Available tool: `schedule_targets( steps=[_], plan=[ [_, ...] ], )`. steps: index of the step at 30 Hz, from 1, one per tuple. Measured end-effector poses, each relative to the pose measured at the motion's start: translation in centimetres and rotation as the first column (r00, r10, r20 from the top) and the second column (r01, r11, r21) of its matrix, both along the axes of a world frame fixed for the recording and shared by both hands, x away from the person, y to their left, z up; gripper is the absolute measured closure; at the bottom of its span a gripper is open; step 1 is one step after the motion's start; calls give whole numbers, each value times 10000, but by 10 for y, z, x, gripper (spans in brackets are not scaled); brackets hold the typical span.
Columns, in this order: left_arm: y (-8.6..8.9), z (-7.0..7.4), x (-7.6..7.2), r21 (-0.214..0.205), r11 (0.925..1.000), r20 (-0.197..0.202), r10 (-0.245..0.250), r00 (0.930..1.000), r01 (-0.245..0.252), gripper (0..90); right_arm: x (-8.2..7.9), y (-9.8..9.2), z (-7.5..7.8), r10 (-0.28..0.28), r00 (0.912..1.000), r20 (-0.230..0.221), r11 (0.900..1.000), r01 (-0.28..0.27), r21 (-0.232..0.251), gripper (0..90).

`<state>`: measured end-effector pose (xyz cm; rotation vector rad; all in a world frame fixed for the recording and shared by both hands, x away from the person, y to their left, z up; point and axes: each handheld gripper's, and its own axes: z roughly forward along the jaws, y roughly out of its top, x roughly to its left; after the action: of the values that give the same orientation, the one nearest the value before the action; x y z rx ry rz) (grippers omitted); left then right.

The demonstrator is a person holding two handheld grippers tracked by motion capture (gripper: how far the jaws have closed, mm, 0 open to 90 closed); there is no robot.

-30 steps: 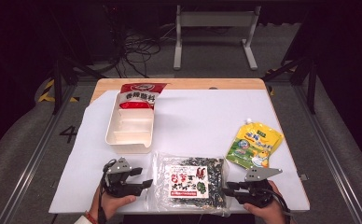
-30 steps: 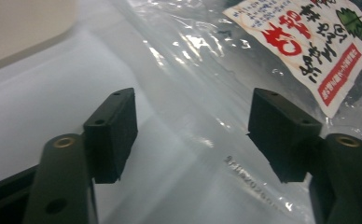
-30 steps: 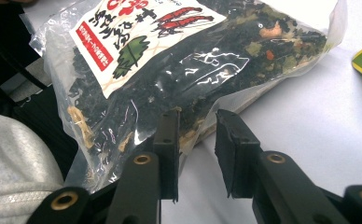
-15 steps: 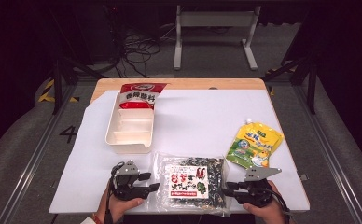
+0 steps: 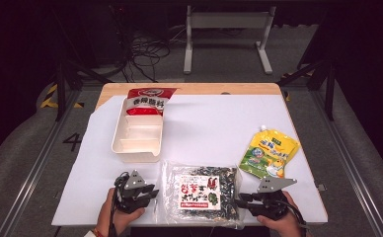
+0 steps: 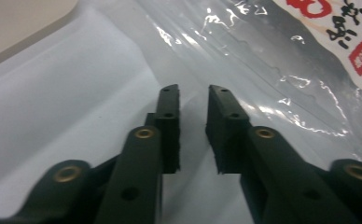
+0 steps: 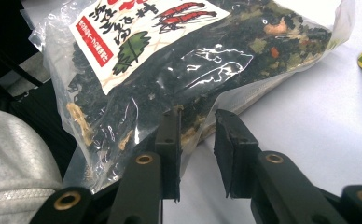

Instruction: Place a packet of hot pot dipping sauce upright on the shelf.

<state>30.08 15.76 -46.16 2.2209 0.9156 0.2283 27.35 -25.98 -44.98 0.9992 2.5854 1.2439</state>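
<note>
clear seaweed bag (image 5: 203, 192) flanked by left gripper (image 5: 147, 193), right gripper (image 5: 244, 201).

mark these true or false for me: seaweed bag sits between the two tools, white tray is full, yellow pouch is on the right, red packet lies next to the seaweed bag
1. The seaweed bag lies between the left tool and the right tool: true.
2. The white divided tray is full: false, its compartments look empty.
3. The yellow spouted pouch lies on the table's right side: true.
4. The red packet lies next to the seaweed bag: false, it lies at the tray's far end.
</note>
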Motion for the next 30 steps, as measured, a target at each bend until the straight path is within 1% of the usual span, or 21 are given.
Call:
schedule_targets(
  steps=[2, 3, 4, 5, 7, 9, 10, 11, 13, 14, 15, 17, 18, 19, 20, 21, 22, 23, 25, 27, 30],
  plan=[
    [0, 0, 1, -57, 9999, -50, -103, 9999, 103, 827, 0, 0, 0, 8, 10000, -3, 10000, -8, 26, 707],
    [0, 0, 1, -192, 9996, -142, -219, 9997, 216, 842, 0, 0, 0, 9, 10000, -5, 10000, -9, 59, 702],
    [0, -1, 2, -515, 9975, -361, -507, 9981, 488, 899, 0, 0, 0, 13, 10000, -1, 10000, -13, 78, 698],
    [-1, -2, 2, -638, 9958, -464, -683, 9966, 653, 900, 0, 0, 0, 30, 10000, 18, 10000, -30, 82, 697],
    [-3, -1, 3, -508, 9963, -345, -718, 9968, 700, 896, 0, 0, 1, 49, 10000, 10, 9999, -49, 99, 696],
    [-1, -1, 5, -539, 9980, -288, -339, 9990, 323, 803, 0, 0, 0, 40, 10000, 9, 9999, -41, 112, 694],
    [1, -1, 5, -607, 9977, -303, -311, 9991, 292, 754, 0, 0, 0, 25, 10000, 26, 9999, -25, 124, 695],
    [3, -1, 5, -651, 9972, -283, -376, 9989, 357, 715, -1, 0, 0, 33, 10000, -11, 9998, -33, 190, 703],
    [4, -1, 4, -637, 9975, -268, -310, 9992, 292, 699, 0, 0, 0, 63, 10000, -69, 9996, -61, 276, 722],
    [8, 0, 1, -665, 9972, -281, -352, 9990, 333, 632, 0, 1, -2, 88, 9998, -153, 9992, -82, 399, 766],
    [10, 1, -2, -834, 9950, -274, -569, 9980, 544, 611, 0, 2, -3, 98, 9997, -222, 9992, -89, 401, 788],
    [11, 2, -6, -849, 9940, -173, -708, 9973, 691, 586, 0, 4, -3, 84, 9998, -204, 9993, -76, 355, 802],
    [12, 4, -11, -1076, 9879, -120, -1133, 9935, 1114, 511, -1, 4, -3, 88, 9997, -233, 9993, -79, 372, 812],
    [11, 4, -18, -1006, 9859, -175, -1360, 9905, 1336, 437, -1, 4, -4, 71, 9997, -253, 9991, -61, 410, 823],
    [8, 3, -22, -871, 9842, -387, -1578, 9867, 1540, 361, -1, 5, -4, 56, 9997, -235, 9991, -46, 416, 830],
    [5, 1, -28, -766, 9775, -559, -2012, 9780, 1967, 290, -1, 5, -3, 32, 9998, -220, 9992, -24, 393, 836],
    [1, -2, -35, -543, 9715, -534, -2335, 9709, 2306, 248, -1, 6, -3, -39, 9998, -172, 9993, 45, 369, 849],
    [-2, -2, -38, -360, 9702, -421, -2410, 9696, 2396, 204, -1, 6, -3, -124, 9999, -87, 9993, 127, 356, 861],
    [-6, -2, -40, -317, 9681, -398, -2498, 9675, 2486, 173, -1, 8, -2, -222, 9997, 86, 9994, 219, 280, 883],
    [-9, -2, -36, -369, 9739, -373, -2254, 9736, 2240, 157, -1, 9, -1, -444, 9986, 297, 9987, 436, 281, 900],
    [-12, -3, -32, -499, 9747, -366, -2198, 9749, 2179, 158, 1, 9, 0, -895, 9938, 659, 9957, 876, 305, 900]
  ],
)
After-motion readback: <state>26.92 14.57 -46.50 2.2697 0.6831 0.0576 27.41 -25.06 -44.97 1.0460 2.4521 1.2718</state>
